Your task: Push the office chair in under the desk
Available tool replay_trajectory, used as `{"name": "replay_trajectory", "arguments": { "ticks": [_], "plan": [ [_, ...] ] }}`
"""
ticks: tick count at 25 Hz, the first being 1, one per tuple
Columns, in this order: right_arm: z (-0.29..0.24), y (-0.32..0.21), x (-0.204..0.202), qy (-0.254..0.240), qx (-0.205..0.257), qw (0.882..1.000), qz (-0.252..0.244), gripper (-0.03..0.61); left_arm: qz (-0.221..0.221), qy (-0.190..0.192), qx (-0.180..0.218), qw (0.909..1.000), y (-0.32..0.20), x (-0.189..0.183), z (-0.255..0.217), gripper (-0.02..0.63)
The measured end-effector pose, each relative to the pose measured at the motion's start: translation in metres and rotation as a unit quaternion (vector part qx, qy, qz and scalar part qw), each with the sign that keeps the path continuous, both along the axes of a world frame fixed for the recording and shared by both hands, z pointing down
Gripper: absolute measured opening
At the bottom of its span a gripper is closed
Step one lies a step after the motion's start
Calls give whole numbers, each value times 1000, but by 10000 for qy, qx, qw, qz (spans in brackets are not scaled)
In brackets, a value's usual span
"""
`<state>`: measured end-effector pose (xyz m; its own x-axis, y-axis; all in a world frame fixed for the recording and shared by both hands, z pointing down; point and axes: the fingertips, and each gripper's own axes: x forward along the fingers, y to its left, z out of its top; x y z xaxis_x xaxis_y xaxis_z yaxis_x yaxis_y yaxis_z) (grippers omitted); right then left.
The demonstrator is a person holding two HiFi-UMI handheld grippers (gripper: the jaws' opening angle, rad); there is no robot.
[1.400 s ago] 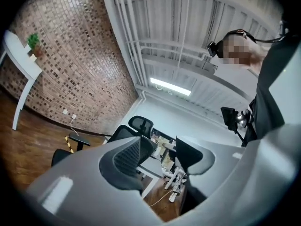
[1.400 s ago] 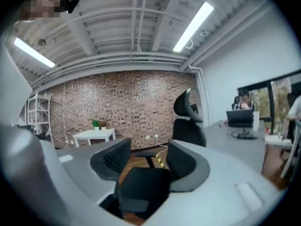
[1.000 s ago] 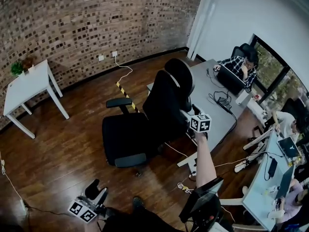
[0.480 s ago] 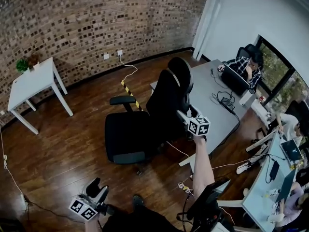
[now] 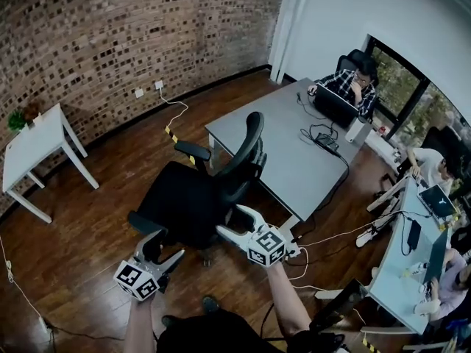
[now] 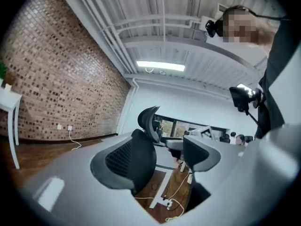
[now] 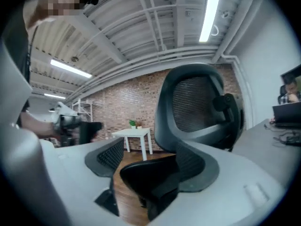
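- Both claws stand released. The left claw has just been opening, with only floor and cables in its gap. The right claw has just been closing a little; a dark edge of the chair shows in its gap, but neither pad seems to press on it.
- The office chair stands on the wooden floor, just beside the grey table at its left edge as the head view has it. It is not under the table: the backrest is turned toward the table and the seat faces away.
- Pushed as it stands, the backrest would likely strike the table edge, so I judge it needs swivelling first.
- With no grip taken, a push off-centre could spin the seat or send the chair rolling sideways.
- The raised armrest may catch the table edge.
- Loose floor cables by the table's near corner could snag a wheel.
- Open floor lies toward the brick wall; the small white table is well apart.
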<state>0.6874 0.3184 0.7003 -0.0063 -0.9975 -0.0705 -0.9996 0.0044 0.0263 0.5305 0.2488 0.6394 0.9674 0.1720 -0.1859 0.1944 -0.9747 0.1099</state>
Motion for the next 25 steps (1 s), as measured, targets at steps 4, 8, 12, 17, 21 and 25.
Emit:
{"name": "replay_trajectory", "arguments": {
  "ticks": [4, 8, 12, 17, 21, 25],
  "plan": [
    [-19, 58, 15, -252, 572, 9980, 80, 341, 102, -256, 573, 9980, -11, 63, -26, 535],
    [-32, 89, 86, -437, 748, 9943, 625, 337, 726, -690, 925, 9907, -11, 100, -30, 595],
    [-53, 64, 114, 107, 514, 9976, 444, 359, 874, -1104, 923, 9857, -32, 112, 7, 527],
    [-39, -9, 134, 326, -296, 9980, -464, 373, 812, -1078, 360, 9902, -57, 95, 9, 273],
    [-48, -39, 121, -126, 115, 9965, -816, 343, 926, -1240, 21, 9880, -54, 69, -2, 244],
    [-107, -27, 64, -597, 787, 9934, -587, 335, 1098, -1150, -109, 9872, -45, 9, -45, 295]
  ]
}}
